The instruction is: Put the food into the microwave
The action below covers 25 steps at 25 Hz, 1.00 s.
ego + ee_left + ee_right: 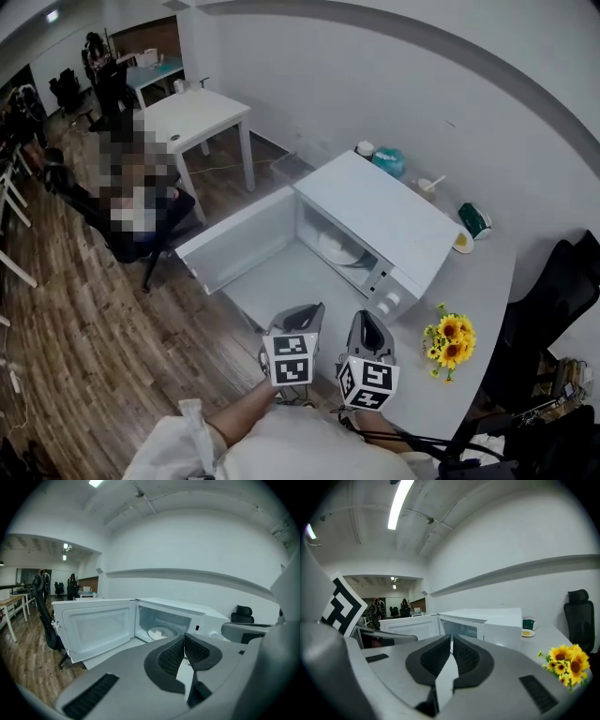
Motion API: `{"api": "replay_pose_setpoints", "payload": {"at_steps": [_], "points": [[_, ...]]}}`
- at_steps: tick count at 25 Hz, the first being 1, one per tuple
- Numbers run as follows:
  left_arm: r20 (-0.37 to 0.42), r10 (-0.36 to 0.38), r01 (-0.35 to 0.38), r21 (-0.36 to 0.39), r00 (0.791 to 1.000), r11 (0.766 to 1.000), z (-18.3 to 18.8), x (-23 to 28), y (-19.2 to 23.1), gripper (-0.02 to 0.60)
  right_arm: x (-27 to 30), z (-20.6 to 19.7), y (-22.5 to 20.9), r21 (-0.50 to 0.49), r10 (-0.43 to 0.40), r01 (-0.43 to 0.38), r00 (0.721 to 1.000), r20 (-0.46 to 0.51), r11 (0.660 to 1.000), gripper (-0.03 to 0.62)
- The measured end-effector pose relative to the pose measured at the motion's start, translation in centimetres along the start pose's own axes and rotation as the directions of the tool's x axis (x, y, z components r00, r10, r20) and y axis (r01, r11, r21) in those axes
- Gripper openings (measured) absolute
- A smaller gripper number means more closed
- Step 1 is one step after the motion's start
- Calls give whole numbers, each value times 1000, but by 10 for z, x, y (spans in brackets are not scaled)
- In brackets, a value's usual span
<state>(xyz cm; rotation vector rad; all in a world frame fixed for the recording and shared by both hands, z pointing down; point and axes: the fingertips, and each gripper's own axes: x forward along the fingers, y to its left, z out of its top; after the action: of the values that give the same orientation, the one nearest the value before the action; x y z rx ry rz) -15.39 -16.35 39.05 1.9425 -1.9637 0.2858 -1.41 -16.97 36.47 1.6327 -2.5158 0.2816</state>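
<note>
The white microwave [375, 211] stands on the grey table [487, 281] with its door [239, 239] swung wide to the left. A white plate [339, 247] lies inside the cavity; what is on it I cannot tell. My left gripper [310, 313] and right gripper [366, 321] hang side by side in front of the open oven, apart from it. In the left gripper view the left gripper [184, 637] has its pads together, nothing between them, facing the plate [161, 632]. The right gripper [452, 638] is likewise shut and empty, pointing at the microwave [487, 620].
Yellow sunflowers [450, 339] stand on the table right of my right gripper. Behind the microwave sit a small plate with something yellow [464, 244], a green packet [475, 220], a cup [428, 186] and a teal object [389, 161]. A black chair [553, 300] stands at the right.
</note>
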Motion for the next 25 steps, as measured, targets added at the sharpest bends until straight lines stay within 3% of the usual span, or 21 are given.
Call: {"api": "replay_pose_setpoints", "payload": {"at_steps": [6, 25], "points": [[35, 8, -8, -11, 999, 1000, 12, -5, 1, 413, 0, -5, 1, -6, -10, 10, 1000, -15, 1000, 29], [11, -1, 1, -6, 1000, 1000, 8, 1, 6, 413, 3, -6, 8, 6, -7, 7, 1000, -28, 1000, 18]]}}
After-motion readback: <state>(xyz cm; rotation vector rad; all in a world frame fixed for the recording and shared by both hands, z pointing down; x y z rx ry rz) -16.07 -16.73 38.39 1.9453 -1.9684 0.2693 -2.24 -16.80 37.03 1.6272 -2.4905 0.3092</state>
